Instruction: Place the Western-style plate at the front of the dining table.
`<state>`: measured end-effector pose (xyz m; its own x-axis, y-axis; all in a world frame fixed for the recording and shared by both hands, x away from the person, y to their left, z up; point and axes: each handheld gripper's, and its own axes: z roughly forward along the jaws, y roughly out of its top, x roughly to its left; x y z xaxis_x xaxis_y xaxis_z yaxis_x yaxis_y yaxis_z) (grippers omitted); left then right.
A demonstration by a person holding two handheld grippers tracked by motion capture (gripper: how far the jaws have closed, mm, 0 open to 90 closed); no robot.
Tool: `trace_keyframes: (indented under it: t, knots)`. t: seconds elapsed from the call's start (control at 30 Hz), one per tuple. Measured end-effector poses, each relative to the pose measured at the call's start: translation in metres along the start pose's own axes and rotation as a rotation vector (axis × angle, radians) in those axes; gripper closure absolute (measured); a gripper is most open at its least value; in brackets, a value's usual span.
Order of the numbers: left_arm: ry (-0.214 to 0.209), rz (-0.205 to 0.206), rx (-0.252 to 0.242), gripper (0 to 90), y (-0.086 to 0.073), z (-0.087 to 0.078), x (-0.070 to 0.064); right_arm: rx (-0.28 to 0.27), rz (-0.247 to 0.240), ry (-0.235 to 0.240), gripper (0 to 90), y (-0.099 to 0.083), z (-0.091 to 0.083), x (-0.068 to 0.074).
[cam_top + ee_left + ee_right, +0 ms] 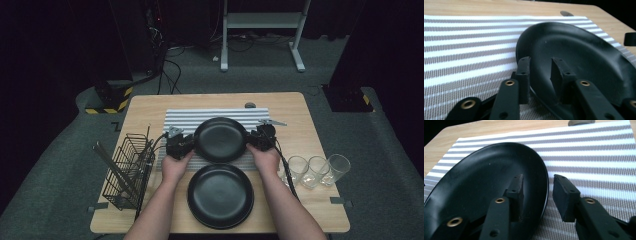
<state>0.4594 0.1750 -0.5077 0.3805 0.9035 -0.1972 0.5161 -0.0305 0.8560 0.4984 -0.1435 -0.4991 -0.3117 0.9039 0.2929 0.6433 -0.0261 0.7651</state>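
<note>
Black jaws of the left gripper (186, 145) straddle the left rim of the far black plate (220, 139). In the left gripper view one pad (523, 75) lies outside the rim above the mat and the other (560, 73) lies inside the bowl; a gap shows between the pads and the rim, so the jaws stand apart and are not clamped. The right gripper (254, 141) mirrors this at the opposite rim. In the right gripper view its inner pad (516, 188) sits close against the inner wall, while the outer pad (564, 193) is clear of the edge, so this gripper too is parted around the rim, not closed on it.

The far black plate lies between the two grippers on the striped placemat (185, 120), with the grippers at opposite ends of one diameter that runs left to right across the table. From each gripper the plate's centre lies straight inward, toward the other gripper, and both hands are about equally near. Any lift, judged from this pose, depends on both sets of jaws closing on the rim together and rising level.

Nearer the person, a second black plate (220, 196) rests on the wooden table (150, 107), just below the first. A wire rack (127, 172) stands at the left, and three glasses (316, 170) stand at the right.
</note>
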Motion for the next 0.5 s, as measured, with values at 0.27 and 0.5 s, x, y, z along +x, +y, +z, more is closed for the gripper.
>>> trace_keyframes:
  t: [0.27,0.5]
  knots:
    - [0.042,0.02,0.037,64.6,-0.011,-0.011,-0.003,0.014,-0.022,0.005,54.5,-0.019,-0.013,0.009]
    - [0.048,0.062,0.08,65.8,-0.024,-0.018,-0.007,0.043,-0.053,0.01,51.4,-0.036,-0.02,0.015]
